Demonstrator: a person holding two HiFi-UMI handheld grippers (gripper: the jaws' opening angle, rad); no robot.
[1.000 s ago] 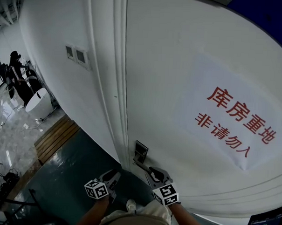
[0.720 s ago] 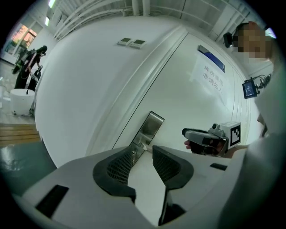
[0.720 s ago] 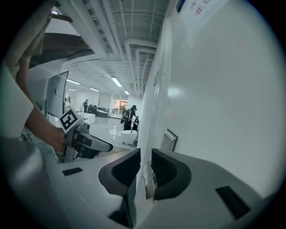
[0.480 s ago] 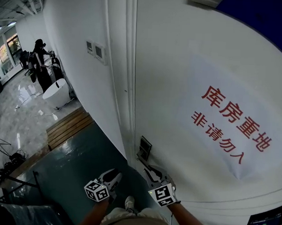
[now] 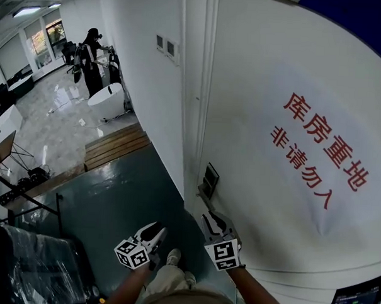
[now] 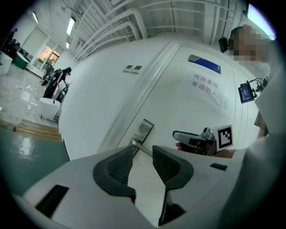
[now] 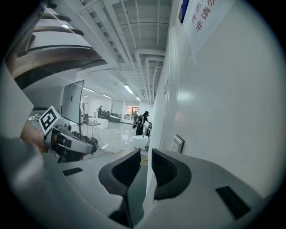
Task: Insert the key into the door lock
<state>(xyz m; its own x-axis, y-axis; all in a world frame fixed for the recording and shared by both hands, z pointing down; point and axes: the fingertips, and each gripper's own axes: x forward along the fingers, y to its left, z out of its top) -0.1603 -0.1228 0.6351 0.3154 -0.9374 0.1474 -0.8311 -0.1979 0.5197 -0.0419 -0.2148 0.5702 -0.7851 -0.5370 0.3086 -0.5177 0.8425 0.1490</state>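
- We see the lock plate [image 5: 209,176] low on the white door [image 5: 257,69], at its left edge beside the frame. Its handle [image 5: 204,195] sticks out just under it.
- The right gripper [image 5: 209,216] is just below the handle and close to the door face, pointing up toward the lock plate. We cannot tell whether it touches anything.
- In the right gripper view, the right gripper [image 7: 145,156] has its 2 jaws nearly together, with a thin gap between them. We see only the floor through that gap and no key. The lock plate [image 7: 178,143] is up and to the right of the jaws.
- The left gripper [image 5: 157,229] is to the left of the lock plate and lower, over the dark floor [image 5: 119,195] and well apart from the door.
- In the left gripper view, the left gripper [image 6: 142,154] has its 2 jaws a little apart with nothing held. The lock plate [image 6: 144,129] is straight ahead above them, and the handle [image 6: 142,147] shows in the gap.
- The right gripper [image 6: 178,135] shows to the right of the lock plate in that view, clear of it.
- A paper sign [image 5: 319,157] with red characters is on the door, up and to the right of the lock plate.
- 2 wall switches [image 5: 165,46] are on the wall to the left of the door.
- Far to the left of the door, a person [image 5: 91,62] stands on the pale floor beyond a wooden step [image 5: 115,145].
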